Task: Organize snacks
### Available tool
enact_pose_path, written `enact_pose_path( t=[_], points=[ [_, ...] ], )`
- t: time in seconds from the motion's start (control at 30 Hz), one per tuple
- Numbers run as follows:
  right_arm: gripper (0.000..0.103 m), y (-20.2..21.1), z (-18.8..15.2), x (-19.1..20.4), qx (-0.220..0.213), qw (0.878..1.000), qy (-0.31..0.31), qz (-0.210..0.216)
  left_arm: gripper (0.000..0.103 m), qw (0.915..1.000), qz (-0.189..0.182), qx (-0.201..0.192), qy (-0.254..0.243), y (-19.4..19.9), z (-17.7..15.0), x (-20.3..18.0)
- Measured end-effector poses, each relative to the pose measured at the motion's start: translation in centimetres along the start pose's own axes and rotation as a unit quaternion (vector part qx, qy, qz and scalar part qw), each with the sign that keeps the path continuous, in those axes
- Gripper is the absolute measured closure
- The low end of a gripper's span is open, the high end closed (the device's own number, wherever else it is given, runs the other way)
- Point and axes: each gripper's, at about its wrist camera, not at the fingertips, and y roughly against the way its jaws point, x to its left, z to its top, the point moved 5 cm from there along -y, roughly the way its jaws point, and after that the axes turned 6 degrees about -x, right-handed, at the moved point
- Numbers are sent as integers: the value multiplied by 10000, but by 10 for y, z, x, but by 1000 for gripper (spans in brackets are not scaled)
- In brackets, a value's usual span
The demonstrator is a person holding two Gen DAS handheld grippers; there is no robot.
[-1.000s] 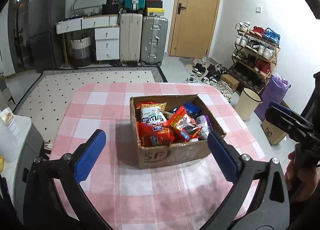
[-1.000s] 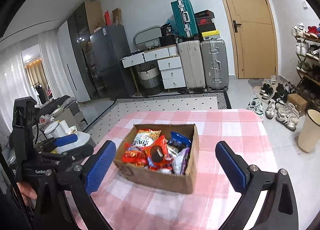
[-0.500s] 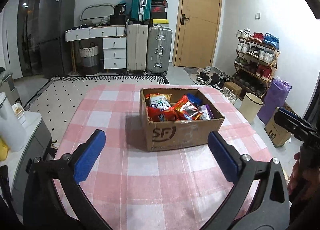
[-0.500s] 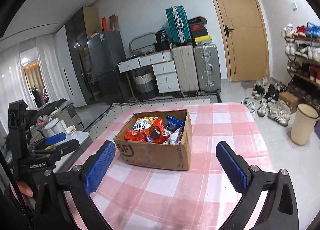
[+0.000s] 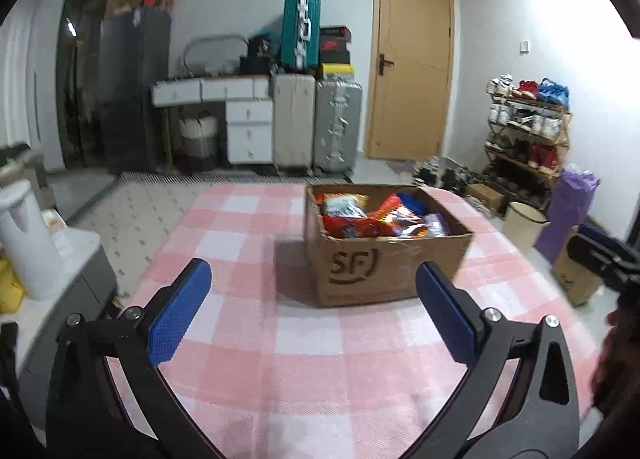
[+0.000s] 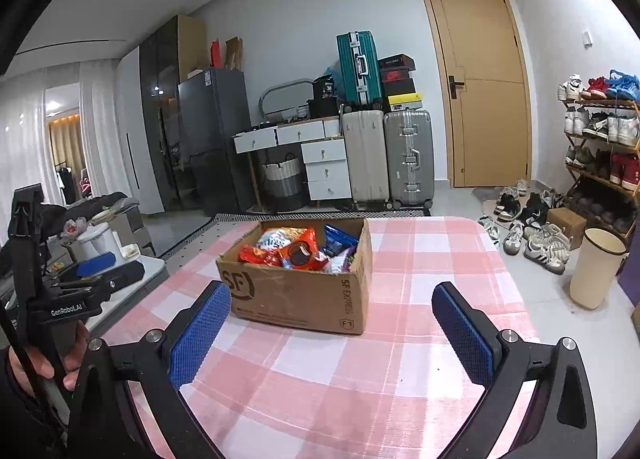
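Pink-and-white checked cloth [image 6: 420, 259] covers the table, and behind it suitcases [image 6: 408, 155], white drawers [image 6: 326, 167], a dark fridge [image 6: 212, 131] and a wooden door [image 6: 480, 79] are seen along the far wall; a shoe rack [image 6: 600, 139] is set at the right.

An open cardboard box [image 6: 304, 295] is placed on the cloth, toward the far half of the table. Snacks [image 6: 300, 249] are heaped inside it: red, orange, blue and purple packets, piled loosely to about the rim. Single packets cannot be told apart with confidence, since the left view is blurred.

The left gripper [image 5: 312, 307] is held above the near part of the cloth, its blue pads [image 5: 180, 315] spread wide with nothing between them. The right gripper [image 6: 332, 331] is likewise released, its pads [image 6: 200, 335] wide apart and empty, held short of the box. Neither tool is touching the box or the snacks.
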Motion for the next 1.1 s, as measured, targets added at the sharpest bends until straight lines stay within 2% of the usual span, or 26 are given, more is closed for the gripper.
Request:
enact_pose_path(
  t=[0.2,0.6,0.73,0.9,1.1],
  points=[
    [1,-15,-18,-7,-17,10000,61,-16,1,9996,114,-268,-68,-13,-16,1],
    [1,-46,-46,-24,44,9998,-83,-191,1,9998,137,-116,25,-50,-47,6],
    [1,-48,-53,-24,-92,9997,-6,-229,1,9999,119,-47,62,-61,-56,6],
    [1,-46,-60,-20,-422,9970,398,-515,1,9998,102,-180,-5,-67,-63,4],
    [1,-51,-62,-18,-379,9965,507,-539,1,9996,156,-243,-42,-78,-67,1]
  ],
)
